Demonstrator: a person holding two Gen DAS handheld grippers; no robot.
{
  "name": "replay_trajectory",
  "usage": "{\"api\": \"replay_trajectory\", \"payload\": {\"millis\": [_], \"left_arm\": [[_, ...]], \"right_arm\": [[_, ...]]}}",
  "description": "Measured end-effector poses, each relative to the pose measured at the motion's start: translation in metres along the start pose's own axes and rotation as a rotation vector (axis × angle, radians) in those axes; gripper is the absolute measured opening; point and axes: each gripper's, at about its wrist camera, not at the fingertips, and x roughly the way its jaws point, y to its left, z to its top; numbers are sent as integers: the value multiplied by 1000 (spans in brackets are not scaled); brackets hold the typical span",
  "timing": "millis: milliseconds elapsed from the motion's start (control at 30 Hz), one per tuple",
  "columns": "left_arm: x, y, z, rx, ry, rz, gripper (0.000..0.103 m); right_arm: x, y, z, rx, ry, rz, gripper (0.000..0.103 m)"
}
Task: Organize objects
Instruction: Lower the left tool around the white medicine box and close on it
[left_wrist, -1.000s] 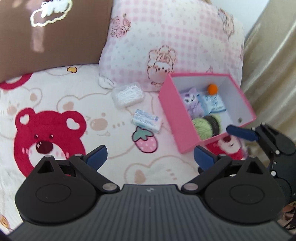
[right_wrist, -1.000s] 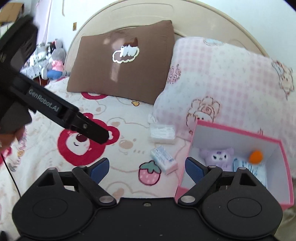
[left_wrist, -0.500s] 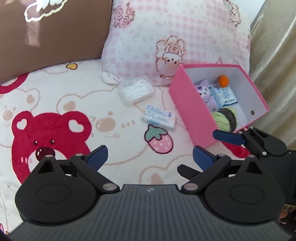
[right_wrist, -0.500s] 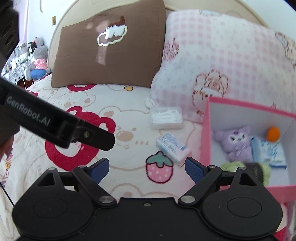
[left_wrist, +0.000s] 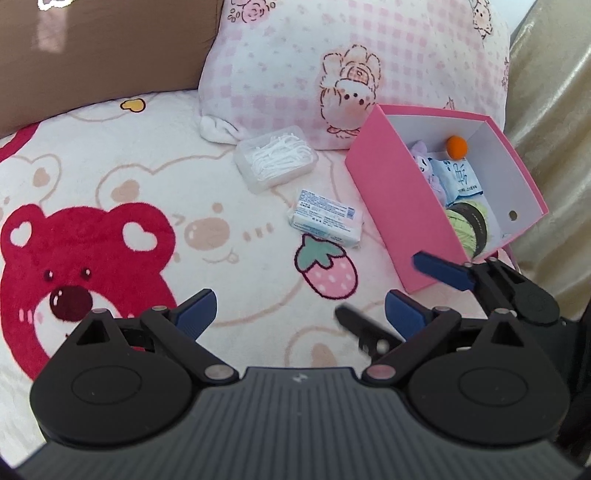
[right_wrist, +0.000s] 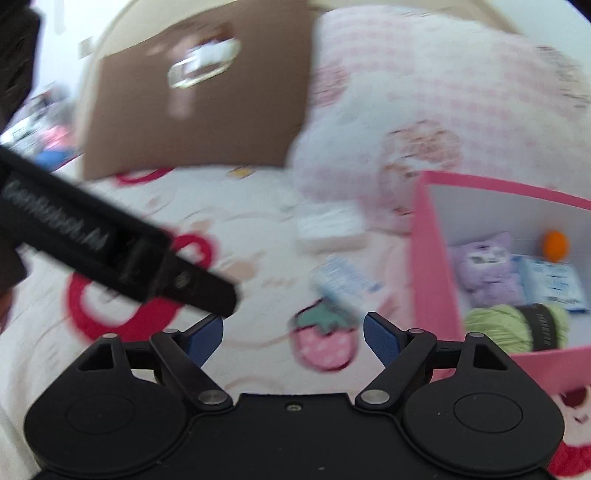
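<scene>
A pink open box (left_wrist: 391, 206) lies on the bear-print blanket and holds a purple plush (left_wrist: 424, 162), an orange ball (left_wrist: 456, 146), a blue packet (left_wrist: 458, 179) and green yarn (left_wrist: 467, 227). A white-blue tissue pack (left_wrist: 325, 219) and a clear box of floss picks (left_wrist: 277, 158) lie left of it. My left gripper (left_wrist: 299, 314) is open and empty above the blanket. My right gripper (right_wrist: 293, 334) is open and empty, over the strawberry print (right_wrist: 325, 345); it also shows in the left wrist view (left_wrist: 439, 273) by the box's near corner. The box (right_wrist: 432, 266) and tissue pack (right_wrist: 343, 282) show blurred.
A pink checked pillow (left_wrist: 354, 62) and a brown pillow (left_wrist: 99, 51) lean behind the objects. A beige curtain (left_wrist: 554, 129) hangs right of the box. The left gripper's body (right_wrist: 110, 251) crosses the right wrist view at left.
Both grippers have moved forward and down toward the tissue pack and the box. The right wrist view is now motion-blurred. Both stay open and empty.
</scene>
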Motion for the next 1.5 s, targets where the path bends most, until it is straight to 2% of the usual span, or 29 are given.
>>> {"api": "replay_trajectory", "payload": {"millis": [100,200,333,400,500,600,667,767,800,900,1000,1067,1167,1333,1400,1433,1500], "left_arm": [[8,8,6,-32,4,-24,99],[16,18,13,-57,-12,-65,99],[23,37,15,-138,-100,-191,99],[29,45,15,-178,-115,-217,99],[35,43,18,-126,-134,-175,97],[46,39,22,-41,-124,-135,94],[54,35,23,13,-105,-155,92],[67,21,28,81,-60,-104,92],[69,17,30,105,-61,-110,92],[80,13,38,115,-64,-122,92],[95,18,46,80,-57,-167,82],[107,27,50,23,-41,-197,68],[121,34,52,-20,-27,-218,58],[130,22,51,57,-26,-163,49],[132,19,51,66,-16,-182,36],[134,17,51,76,-1,-188,24],[136,13,51,88,8,-156,24]], "right_arm": [[16,9,-1,9,27,-19,86],[24,11,-1,26,17,-49,86],[30,21,-3,41,2,-31,85],[33,25,-6,36,-18,-51,85],[45,30,-11,17,-30,-117,83],[57,26,-15,63,-47,-164,82],[60,25,-19,100,-84,-191,84],[71,28,-23,110,-68,-227,84],[75,29,-23,110,-61,-240,84],[82,33,-24,102,-65,-274,84],[85,32,-27,128,-76,-360,92],[88,29,-26,140,-61,-343,92],[89,27,-23,148,-62,-340,92],[102,21,-14,167,-5,-350,96],[107,21,-11,146,-3,-356,96],[110,20,-9,141,7,-353,97],[115,17,-7,146,28,-332,97]]}}
